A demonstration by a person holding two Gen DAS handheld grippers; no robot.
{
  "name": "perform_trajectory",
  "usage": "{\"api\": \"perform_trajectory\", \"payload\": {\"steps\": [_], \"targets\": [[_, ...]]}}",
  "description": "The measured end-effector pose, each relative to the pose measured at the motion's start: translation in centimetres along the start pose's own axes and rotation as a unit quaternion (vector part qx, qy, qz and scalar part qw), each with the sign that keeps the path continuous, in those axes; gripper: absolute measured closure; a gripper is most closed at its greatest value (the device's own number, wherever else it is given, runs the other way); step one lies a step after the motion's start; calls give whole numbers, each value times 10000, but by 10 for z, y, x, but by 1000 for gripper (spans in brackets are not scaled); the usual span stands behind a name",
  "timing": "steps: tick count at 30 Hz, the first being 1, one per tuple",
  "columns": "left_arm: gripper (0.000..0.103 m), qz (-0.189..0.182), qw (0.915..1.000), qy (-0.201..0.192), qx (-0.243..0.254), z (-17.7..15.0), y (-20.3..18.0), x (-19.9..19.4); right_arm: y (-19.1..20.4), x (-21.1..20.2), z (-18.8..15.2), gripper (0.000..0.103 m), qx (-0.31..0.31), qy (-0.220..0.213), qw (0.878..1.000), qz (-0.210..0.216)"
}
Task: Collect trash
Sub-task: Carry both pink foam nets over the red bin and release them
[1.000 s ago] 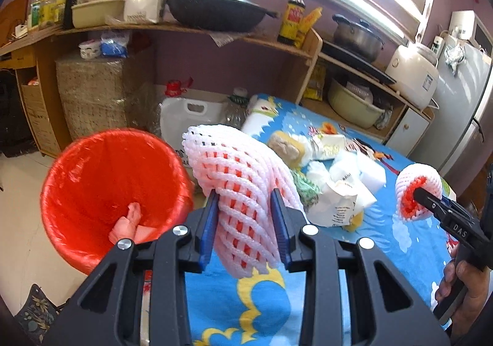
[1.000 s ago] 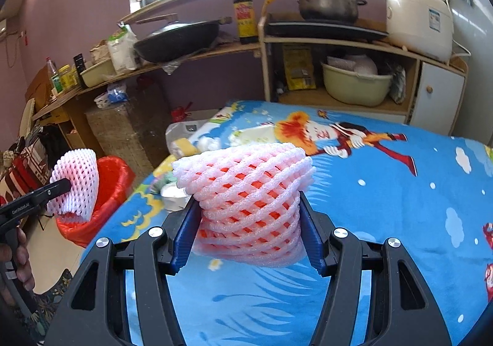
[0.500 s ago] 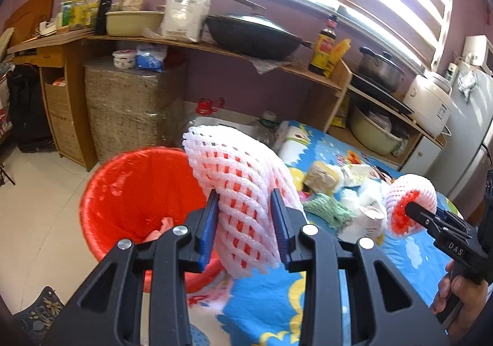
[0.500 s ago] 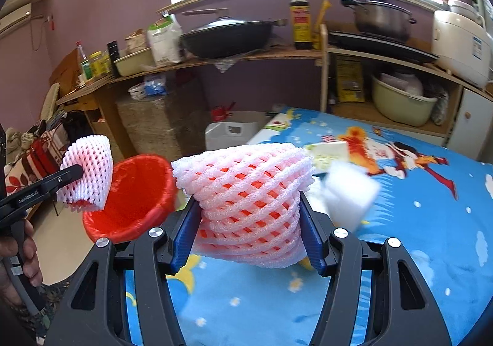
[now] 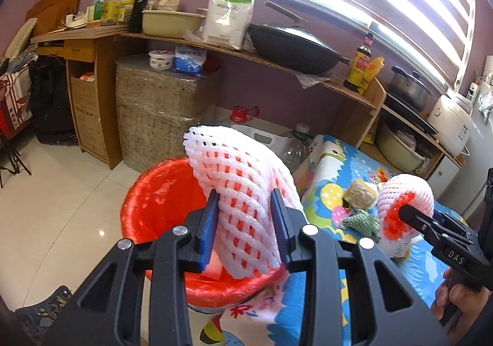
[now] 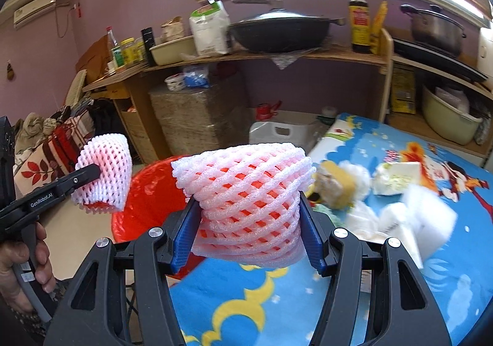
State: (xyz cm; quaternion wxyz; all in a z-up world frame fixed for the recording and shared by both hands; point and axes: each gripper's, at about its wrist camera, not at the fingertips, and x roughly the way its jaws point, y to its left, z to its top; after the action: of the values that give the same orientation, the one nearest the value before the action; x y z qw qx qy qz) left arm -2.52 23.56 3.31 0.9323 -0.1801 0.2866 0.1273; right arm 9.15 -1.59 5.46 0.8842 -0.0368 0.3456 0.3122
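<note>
My left gripper (image 5: 243, 195) is shut on a white foam fruit net (image 5: 234, 161), held just above the near rim of the red bin (image 5: 154, 207), which stands on the floor beside the table. A second foam net (image 6: 246, 179) sits squeezed between the blue pads of my right gripper (image 6: 248, 204), over the table's left edge next to the bin (image 6: 148, 192). Each gripper shows in the other's view: the right one (image 5: 409, 213) with its net (image 5: 403, 192), the left one (image 6: 89, 173) with its net (image 6: 104, 170). Something pink lies inside the bin.
A pile of trash (image 6: 400, 216) with white foam blocks, a sponge and paper lies on the blue cartoon tablecloth (image 6: 400, 299). Behind the bin are a wicker chest (image 5: 160, 118), a white jug (image 6: 283, 132) and wooden shelves with a wok (image 5: 292, 44). White tiled floor (image 5: 61, 192) lies to the left.
Both grippers have swung left from over the table toward the red bin, each still holding its foam net. The left net now hangs over the bin's rim.
</note>
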Motion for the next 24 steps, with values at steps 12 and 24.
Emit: {"api": "perform_trajectory", "payload": {"steps": [12,24], "targets": [[69,215,9995,-51,-226,6,31,1,48,37,17,45,-386,149,9983,399],[69,393,9986,-123,-345,13,50,-1,83,69,31,41,-671,279,9951,677]]}}
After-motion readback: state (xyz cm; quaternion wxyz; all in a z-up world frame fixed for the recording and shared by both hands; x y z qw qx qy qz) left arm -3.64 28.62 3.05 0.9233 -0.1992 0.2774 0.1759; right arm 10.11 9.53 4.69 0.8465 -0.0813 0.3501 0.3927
